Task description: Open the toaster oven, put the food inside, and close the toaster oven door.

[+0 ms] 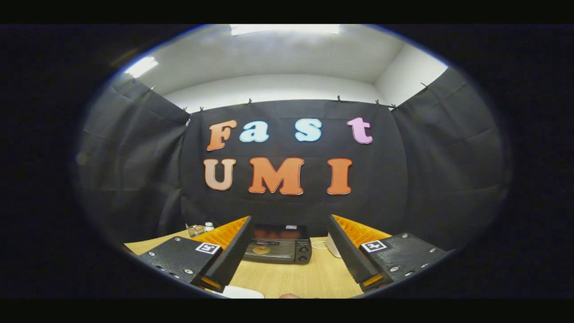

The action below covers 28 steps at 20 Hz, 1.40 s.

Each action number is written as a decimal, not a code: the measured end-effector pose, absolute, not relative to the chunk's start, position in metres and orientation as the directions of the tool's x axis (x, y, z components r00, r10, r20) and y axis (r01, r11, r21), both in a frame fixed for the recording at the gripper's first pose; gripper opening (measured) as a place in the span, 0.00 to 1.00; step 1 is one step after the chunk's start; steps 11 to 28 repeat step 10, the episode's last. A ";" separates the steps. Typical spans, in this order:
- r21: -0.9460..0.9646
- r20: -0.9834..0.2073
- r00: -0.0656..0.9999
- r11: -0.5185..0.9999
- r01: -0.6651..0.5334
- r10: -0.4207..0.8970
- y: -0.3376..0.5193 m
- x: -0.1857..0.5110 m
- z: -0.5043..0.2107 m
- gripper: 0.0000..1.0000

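The oven (278, 244) sits on the worktop (291, 280), well beyond the hand-held gripper (289, 226), whose fingers stand apart, empty. Its door looks shut; likely rigid, hinged, glass-fronted. Best gripped at the door's top edge; handle too small to tell.

No readable text — square markers only

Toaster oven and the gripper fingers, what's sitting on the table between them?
In the gripper view, bare wooden table lies between the open gripper and the toaster oven, whose door looks open.
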<state>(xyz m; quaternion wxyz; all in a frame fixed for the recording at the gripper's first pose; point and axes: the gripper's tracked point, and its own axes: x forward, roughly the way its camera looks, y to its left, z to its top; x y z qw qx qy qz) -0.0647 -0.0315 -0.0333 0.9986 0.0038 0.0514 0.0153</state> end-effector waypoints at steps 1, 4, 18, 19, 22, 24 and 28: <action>0.013 -0.104 0.994 1.000 -0.025 0.026 -0.035 -0.068 -0.034 0.97; 0.009 -0.069 0.997 1.000 -0.014 0.014 -0.042 -0.079 -0.026 0.98; 0.031 -0.063 0.998 0.999 -0.019 0.020 -0.047 -0.098 -0.011 0.98; 0.031 -0.063 0.998 0.999 -0.019 0.020 -0.047 -0.098 -0.011 0.98; 0.031 -0.063 0.998 0.999 -0.019 0.020 -0.047 -0.098 -0.011 0.98; 0.031 -0.063 0.998 0.999 -0.019 0.020 -0.047 -0.098 -0.011 0.98; 0.031 -0.063 0.998 0.999 -0.019 0.020 -0.047 -0.098 -0.011 0.98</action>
